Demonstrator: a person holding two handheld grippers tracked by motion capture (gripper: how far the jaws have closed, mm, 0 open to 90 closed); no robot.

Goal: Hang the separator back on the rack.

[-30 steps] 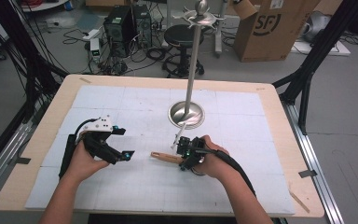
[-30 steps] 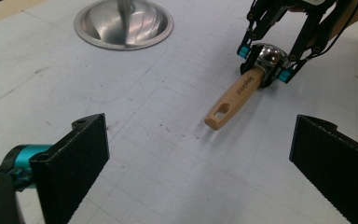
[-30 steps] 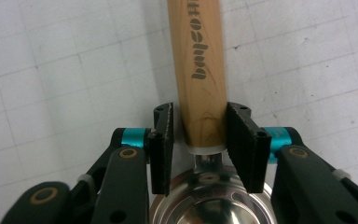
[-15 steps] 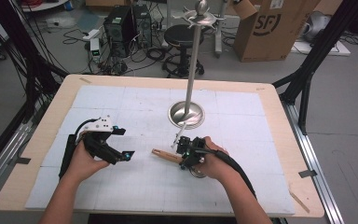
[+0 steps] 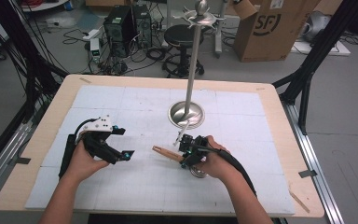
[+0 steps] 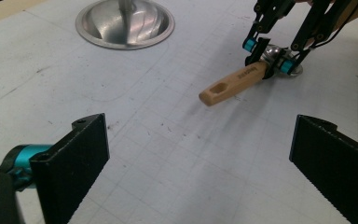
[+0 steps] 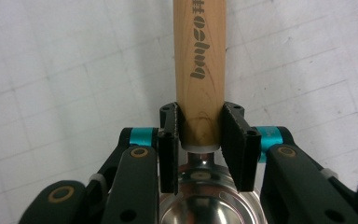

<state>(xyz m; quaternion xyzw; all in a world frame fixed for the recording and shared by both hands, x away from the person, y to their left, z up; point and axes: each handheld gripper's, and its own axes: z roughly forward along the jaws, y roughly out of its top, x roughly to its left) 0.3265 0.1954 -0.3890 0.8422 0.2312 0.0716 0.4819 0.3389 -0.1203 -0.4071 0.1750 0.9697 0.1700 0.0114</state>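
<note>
Right gripper [image 7: 199, 140] pinching wooden handle [image 7: 199, 60] base, left gripper [image 6: 200, 163] spread, apart

ladle bowl [image 7: 200, 205] cut off by bottom edge, handle [image 7: 199, 56] top cropped

The thing being held is a small scoop [image 5: 179, 157] with a light wooden handle [image 7: 199, 60] and a shiny metal bowl [image 7: 205, 205]. The handle is round and has dark letters on it. There is a long hole near its free end. It lies low over the white mat [image 5: 135, 105], near the front, with the handle pointing left. The metal bowl sits at the right end.
</note>
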